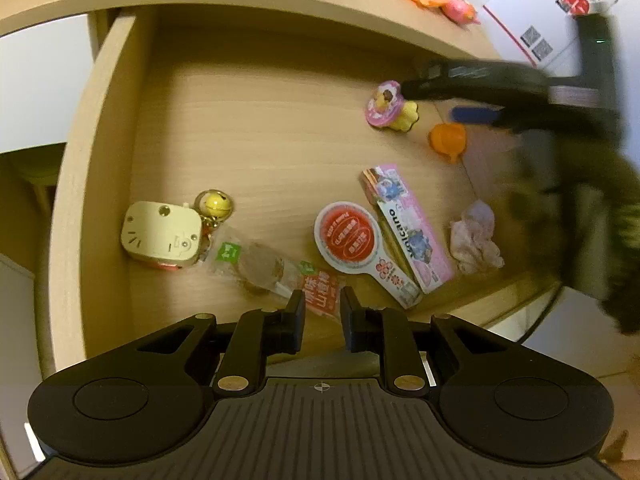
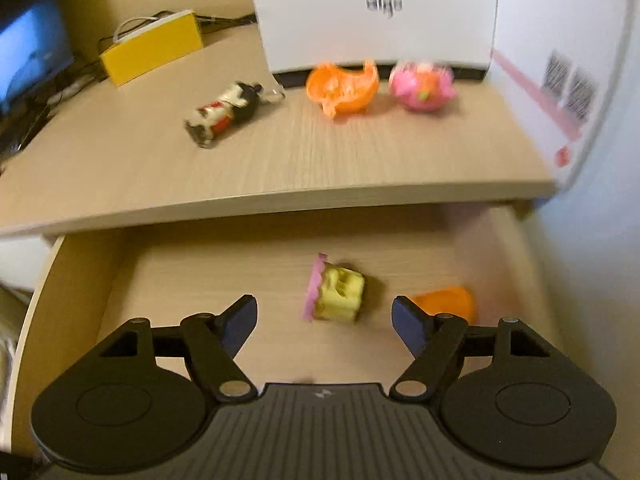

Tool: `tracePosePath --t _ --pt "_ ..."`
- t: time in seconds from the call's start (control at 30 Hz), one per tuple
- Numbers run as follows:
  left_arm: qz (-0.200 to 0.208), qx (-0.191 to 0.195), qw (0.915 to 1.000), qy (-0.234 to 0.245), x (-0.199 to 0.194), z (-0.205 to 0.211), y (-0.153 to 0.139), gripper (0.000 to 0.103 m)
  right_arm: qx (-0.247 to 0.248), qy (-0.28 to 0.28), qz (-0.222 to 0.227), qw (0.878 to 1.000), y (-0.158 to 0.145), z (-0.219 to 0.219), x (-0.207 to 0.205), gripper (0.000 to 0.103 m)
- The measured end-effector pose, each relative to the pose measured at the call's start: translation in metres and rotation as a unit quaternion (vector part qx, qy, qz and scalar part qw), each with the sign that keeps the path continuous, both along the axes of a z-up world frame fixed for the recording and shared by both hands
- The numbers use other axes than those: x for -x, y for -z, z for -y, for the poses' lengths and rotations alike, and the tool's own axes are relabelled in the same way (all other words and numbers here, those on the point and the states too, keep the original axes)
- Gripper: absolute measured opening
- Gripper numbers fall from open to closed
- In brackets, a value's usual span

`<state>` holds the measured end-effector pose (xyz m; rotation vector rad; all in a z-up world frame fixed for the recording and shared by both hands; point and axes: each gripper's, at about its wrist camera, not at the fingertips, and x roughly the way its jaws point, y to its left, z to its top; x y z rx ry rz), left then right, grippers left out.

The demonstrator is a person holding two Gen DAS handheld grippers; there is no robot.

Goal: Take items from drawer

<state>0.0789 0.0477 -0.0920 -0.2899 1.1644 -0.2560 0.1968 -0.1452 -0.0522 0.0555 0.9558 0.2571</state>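
Left hand-held gripper [image 1: 322, 312] jaws narrowed around the red end of the snack packet [image 1: 280, 274] on the drawer [image 1: 100, 160] floor; actual pad contact unclear. Right hand-held gripper [image 2: 324, 320] wide open, empty, above the yellow-pink toy [image 2: 336, 294] near the drawer's back.

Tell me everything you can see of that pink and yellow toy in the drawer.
The pink and yellow toy lies tipped on its side on the drawer floor: a blocky yellow plastic-looking body with a scalloped pink disc carrying a cartoon picture. An orange toy sits just beside it. The right gripper hangs open in front; its pads are off the toy.
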Motion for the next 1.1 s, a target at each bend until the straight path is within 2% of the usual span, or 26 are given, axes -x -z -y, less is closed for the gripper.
tracePosePath --t 0.1,0.27,0.37,0.47,0.57,0.63,0.7,0.8,0.93,1.1 --pt "0.040 -0.013 0.9989 0.019 0.004 0.002 -0.011 0.021 0.025 0.012 -0.013 1.000 0.025 -0.008 -0.017 0.073" --pt "0.072 -0.048 0.9958 0.031 -0.003 -0.002 -0.026 0.021 0.032 0.000 -0.008 0.999 0.034 -0.010 -0.031 0.066" --pt "0.074 -0.050 0.9956 0.027 -0.014 -0.010 -0.031 0.021 0.025 -0.013 -0.030 0.999 0.038 -0.013 -0.040 0.045" --pt "0.075 -0.051 0.9954 0.033 -0.029 -0.015 -0.035 0.021 0.026 -0.015 -0.044 0.999 0.028 -0.014 -0.032 0.042" --pt "0.076 -0.055 0.9946 0.043 -0.045 -0.020 -0.038 0.021 0.008 -0.027 -0.044 0.999 0.000 -0.009 -0.008 0.042" --pt "0.082 -0.053 0.9942 0.046 -0.053 -0.025 -0.042 0.021 -0.002 -0.038 -0.021 0.999 -0.030 -0.006 0.012 0.042" --pt "0.088 -0.048 0.9938 0.049 -0.061 -0.029 -0.044 0.021 -0.002 -0.048 0.023 0.999 -0.060 -0.008 0.024 0.042" --pt "0.094 -0.043 0.9933 0.052 -0.071 -0.031 -0.047 0.021 0.011 -0.044 0.081 0.996 -0.091 -0.018 0.014 0.042" --pt "0.100 -0.042 0.9921 0.062 -0.078 -0.034 -0.053 0.021 0.020 -0.028 0.104 0.994 -0.100 -0.026 -0.029 0.042" --pt "0.107 -0.062 0.9907 0.056 -0.082 -0.049 -0.051 0.021 0.022 -0.040 0.135 0.990 -0.081 -0.044 -0.061 0.042"
